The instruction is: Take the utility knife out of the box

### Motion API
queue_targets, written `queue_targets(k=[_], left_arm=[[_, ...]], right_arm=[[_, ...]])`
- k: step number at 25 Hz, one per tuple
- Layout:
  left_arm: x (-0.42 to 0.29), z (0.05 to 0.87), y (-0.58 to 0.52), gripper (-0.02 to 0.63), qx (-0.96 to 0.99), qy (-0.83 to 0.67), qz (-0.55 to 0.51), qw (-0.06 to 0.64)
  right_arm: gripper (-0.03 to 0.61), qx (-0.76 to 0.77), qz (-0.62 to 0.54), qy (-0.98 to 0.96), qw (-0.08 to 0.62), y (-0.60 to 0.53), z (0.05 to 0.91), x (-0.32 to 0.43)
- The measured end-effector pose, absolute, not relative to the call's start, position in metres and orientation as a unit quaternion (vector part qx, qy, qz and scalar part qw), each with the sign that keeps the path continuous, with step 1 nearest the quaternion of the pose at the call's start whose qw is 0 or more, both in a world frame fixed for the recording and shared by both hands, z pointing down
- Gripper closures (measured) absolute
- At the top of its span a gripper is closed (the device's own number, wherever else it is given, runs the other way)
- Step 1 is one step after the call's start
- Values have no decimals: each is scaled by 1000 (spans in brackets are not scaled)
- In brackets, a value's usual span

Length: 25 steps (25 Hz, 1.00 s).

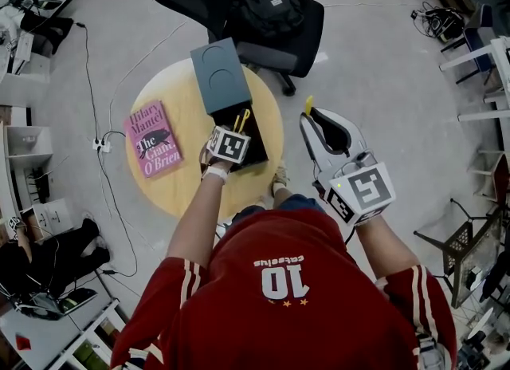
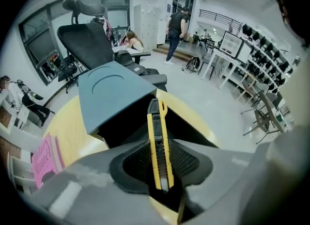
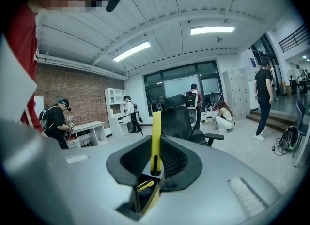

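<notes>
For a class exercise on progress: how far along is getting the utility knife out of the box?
Done: the box is open and the left gripper grips the utility knife. In hand: the knife hangs over the box's opening. Left: carry it clear, perhaps onto the table. The right gripper holds a separate yellow tool, off to the side.

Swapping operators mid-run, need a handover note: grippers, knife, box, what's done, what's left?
Left gripper: fingers shut on the utility knife, over the open box on the table.
Right gripper: shut on a slim yellow item, held off the table, to its right in the head view.
Done: knife gripped.
Left: bring it clear of the box; it looks not yet out.
</notes>
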State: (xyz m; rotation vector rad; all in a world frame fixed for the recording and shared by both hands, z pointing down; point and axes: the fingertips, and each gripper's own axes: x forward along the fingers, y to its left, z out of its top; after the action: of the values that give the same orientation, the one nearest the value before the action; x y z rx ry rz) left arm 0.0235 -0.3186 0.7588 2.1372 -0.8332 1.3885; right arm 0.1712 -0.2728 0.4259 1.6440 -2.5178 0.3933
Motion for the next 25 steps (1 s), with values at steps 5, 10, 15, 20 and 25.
queue_targets(k=[5, 10, 15, 20, 25], left_arm=[[25, 746, -310, 483, 796, -311, 465, 231], [21, 720, -306, 483, 815, -324, 431, 212], [20, 685, -292, 483, 839, -330, 387, 192], [20, 638, -275, 483, 866, -330, 343, 157], [13, 587, -253, 483, 884, -329, 305, 133]], right_arm=[[528, 539, 117, -832, 57, -256, 417, 161], [528, 536, 103, -836, 56, -241, 405, 148], [528, 537, 89, -837, 53, -226, 391, 141], [528, 538, 78, -838, 49, -210, 380, 132], [528, 533, 71, -842, 42, -195, 371, 118]])
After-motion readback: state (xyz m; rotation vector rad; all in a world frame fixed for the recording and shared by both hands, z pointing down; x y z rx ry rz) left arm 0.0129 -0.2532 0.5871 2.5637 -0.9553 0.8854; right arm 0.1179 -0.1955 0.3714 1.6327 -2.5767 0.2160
